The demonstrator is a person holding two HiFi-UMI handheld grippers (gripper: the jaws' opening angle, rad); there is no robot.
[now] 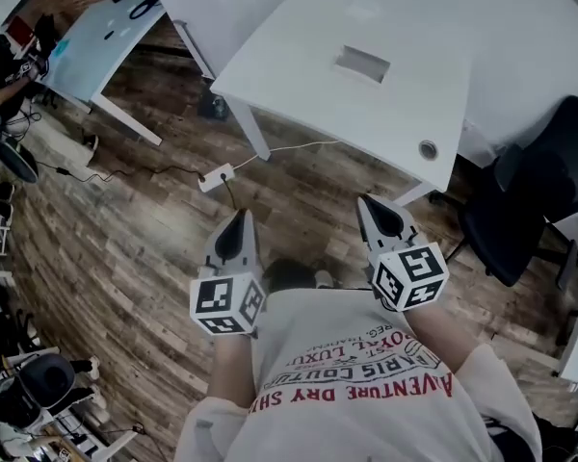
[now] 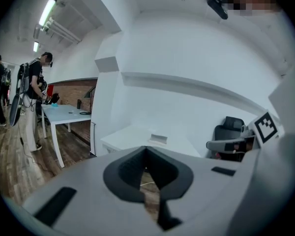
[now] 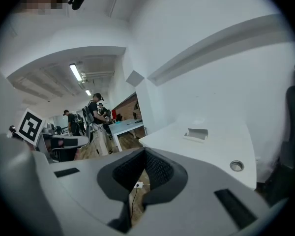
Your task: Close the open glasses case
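Note:
The glasses case point(image 1: 361, 63) lies open on the white table point(image 1: 299, 75) ahead of me, a pale grey box with its lid up. It shows small in the left gripper view point(image 2: 158, 138) and in the right gripper view point(image 3: 196, 133). My left gripper point(image 1: 239, 219) and right gripper point(image 1: 371, 205) hang side by side over the wooden floor, short of the table's near edge. Both point toward the table, well away from the case. The left gripper point(image 2: 146, 149) has its jaws closed tip to tip with nothing between them. The right gripper point(image 3: 145, 152) is shut and empty too.
A black office chair point(image 1: 530, 200) stands right of the table. A power strip point(image 1: 217, 177) with cables lies on the floor by the table leg. The tabletop has a round cable hole point(image 1: 428, 149). A second table point(image 1: 101, 37) and people point(image 2: 34, 97) are at the far left.

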